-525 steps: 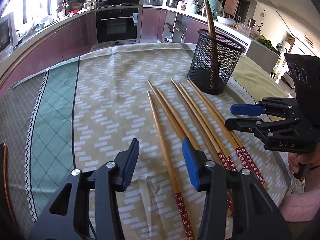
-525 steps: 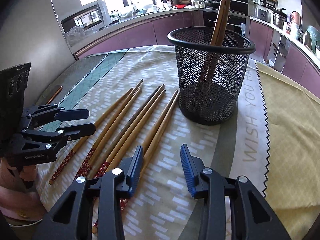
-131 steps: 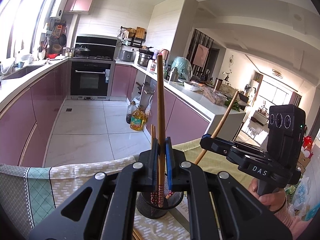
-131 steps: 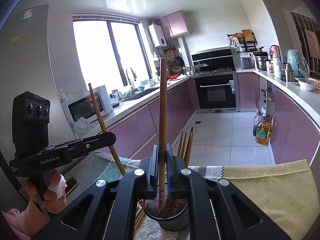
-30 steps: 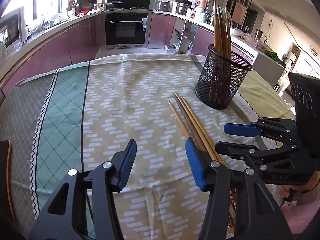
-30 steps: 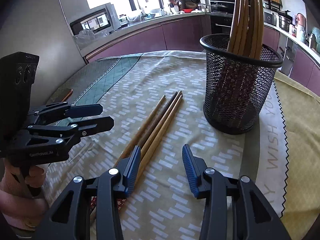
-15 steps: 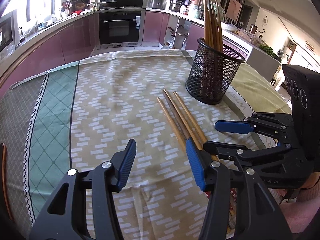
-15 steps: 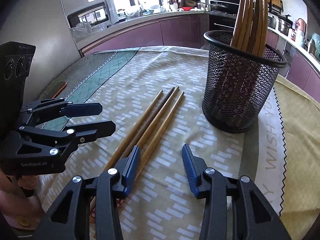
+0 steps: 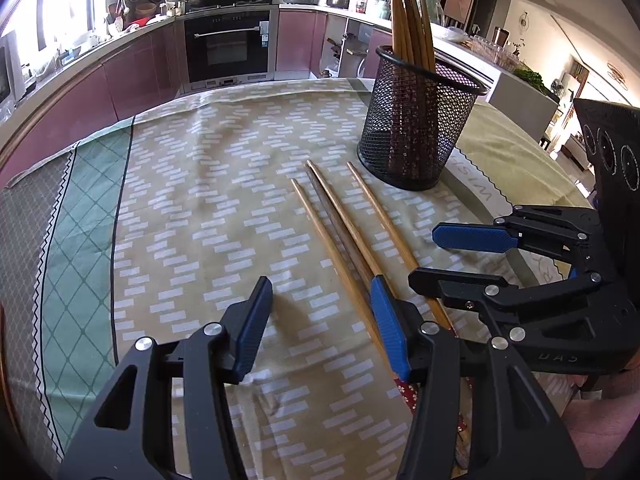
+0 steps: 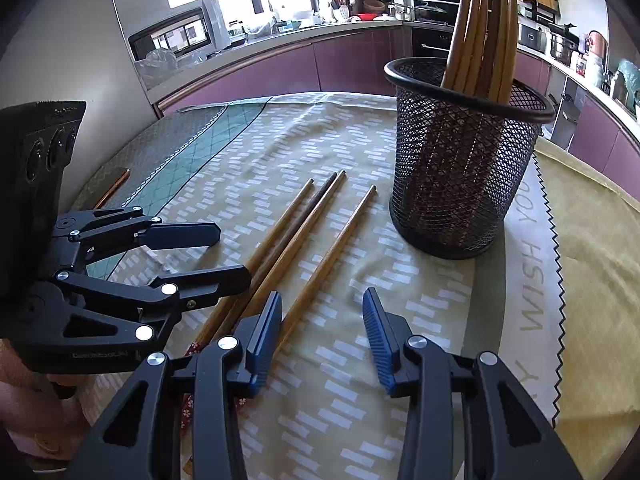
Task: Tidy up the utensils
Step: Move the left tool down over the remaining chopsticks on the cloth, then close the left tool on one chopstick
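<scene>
- While both grippers hang low over the patterned beige tablecloth (image 9: 208, 184), the black left gripper with blue pads (image 9: 320, 320) has its jaws spread wide and holds nothing.
- The matching black right gripper with blue pads (image 10: 320, 328) also stands wide apart and empty; in the left wrist view it shows side-on at the right (image 9: 424, 258).
- Four long brown wooden chopsticks (image 9: 340, 236) lie flat on the cloth, three close together and one a little apart nearer the cup (image 10: 332, 252), their tips pointing toward the kitchen counter.
- Their red flowered ends (image 9: 408, 394) sit under the left gripper's right finger.
- The round black wire-mesh cup (image 10: 460, 168) stands upright just beyond the loose sticks, holding a bundle of upright wooden chopsticks (image 10: 484, 28).
- A black built-in oven (image 9: 230, 46) sits in the purple cabinets behind.
</scene>
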`<act>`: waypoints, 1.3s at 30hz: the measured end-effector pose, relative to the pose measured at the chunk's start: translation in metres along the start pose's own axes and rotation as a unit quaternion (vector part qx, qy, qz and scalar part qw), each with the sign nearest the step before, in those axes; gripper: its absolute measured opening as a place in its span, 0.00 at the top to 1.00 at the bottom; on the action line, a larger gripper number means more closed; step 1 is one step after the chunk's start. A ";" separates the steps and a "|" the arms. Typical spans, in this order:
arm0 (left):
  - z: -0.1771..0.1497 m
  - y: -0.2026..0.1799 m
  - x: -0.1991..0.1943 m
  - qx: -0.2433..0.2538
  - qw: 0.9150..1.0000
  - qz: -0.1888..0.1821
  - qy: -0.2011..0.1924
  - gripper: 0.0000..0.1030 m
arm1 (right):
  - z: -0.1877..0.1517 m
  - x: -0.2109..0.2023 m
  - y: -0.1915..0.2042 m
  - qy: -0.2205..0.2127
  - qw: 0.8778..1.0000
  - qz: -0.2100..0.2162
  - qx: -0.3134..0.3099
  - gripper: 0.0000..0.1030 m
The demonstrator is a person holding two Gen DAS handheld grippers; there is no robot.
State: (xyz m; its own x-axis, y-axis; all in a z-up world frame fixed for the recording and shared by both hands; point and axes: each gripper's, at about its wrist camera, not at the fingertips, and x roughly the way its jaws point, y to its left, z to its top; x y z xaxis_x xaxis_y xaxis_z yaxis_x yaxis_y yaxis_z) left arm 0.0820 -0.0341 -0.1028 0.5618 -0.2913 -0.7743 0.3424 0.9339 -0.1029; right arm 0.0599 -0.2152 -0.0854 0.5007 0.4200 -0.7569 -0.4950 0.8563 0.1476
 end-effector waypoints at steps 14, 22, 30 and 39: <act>0.000 -0.004 0.003 0.025 1.000 0.011 0.011 0.69 | 0.000 0.002 0.003 -0.001 1.000 -0.005 -0.004 0.62; 0.002 0.002 0.006 0.012 1.000 0.004 0.009 0.85 | 0.003 0.005 0.005 0.000 1.000 -0.016 -0.013 0.69; 0.001 0.007 0.005 0.003 1.000 0.013 0.008 0.82 | 0.007 0.005 -0.005 0.007 1.000 -0.010 -0.002 0.78; 0.005 0.005 0.009 -0.007 1.000 0.026 0.002 0.88 | 0.009 0.008 -0.011 0.001 1.000 -0.005 0.021 0.89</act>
State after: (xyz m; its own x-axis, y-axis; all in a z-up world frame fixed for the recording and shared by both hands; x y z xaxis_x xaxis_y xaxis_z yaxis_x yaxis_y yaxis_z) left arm 0.0926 -0.0326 -0.1067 0.5759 -0.2415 -0.7810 0.3020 0.9506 -0.0713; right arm 0.0756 -0.2187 -0.0869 0.5045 0.4106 -0.7595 -0.4591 0.8726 0.1668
